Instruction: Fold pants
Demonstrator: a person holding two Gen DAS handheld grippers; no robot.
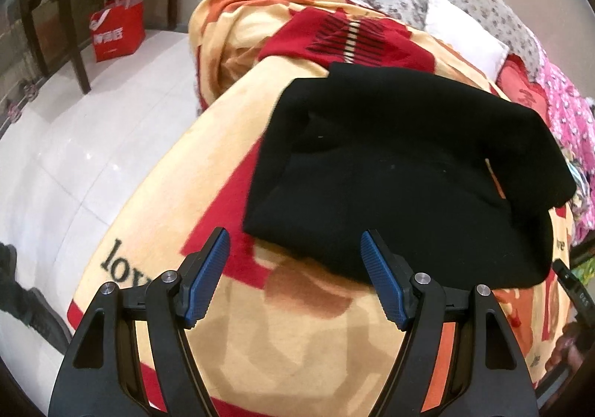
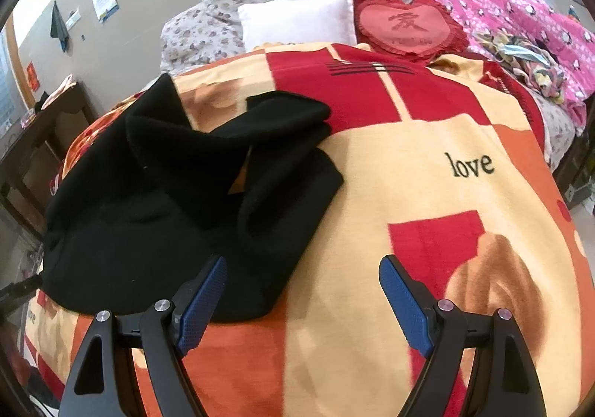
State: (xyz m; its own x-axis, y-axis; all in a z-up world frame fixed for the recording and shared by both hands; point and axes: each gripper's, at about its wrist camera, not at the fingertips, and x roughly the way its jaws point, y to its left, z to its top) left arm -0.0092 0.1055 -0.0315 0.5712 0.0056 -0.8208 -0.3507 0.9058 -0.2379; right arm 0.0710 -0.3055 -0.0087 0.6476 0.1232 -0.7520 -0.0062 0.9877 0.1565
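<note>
both grippers, left gripper (image 1: 295, 242) and right gripper (image 2: 303, 268), gape wide, empty, above pants (image 1: 401, 171).

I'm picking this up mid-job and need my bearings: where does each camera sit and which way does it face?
Left wrist: on the left tool, looking forward over the patterned blanket at the black pants; both blue pads show, apart.
Right wrist: on the right tool, facing up the bed toward the white pillow; pants lie on its left; pads apart.
Shared: pants, blanket, pillow.
</note>
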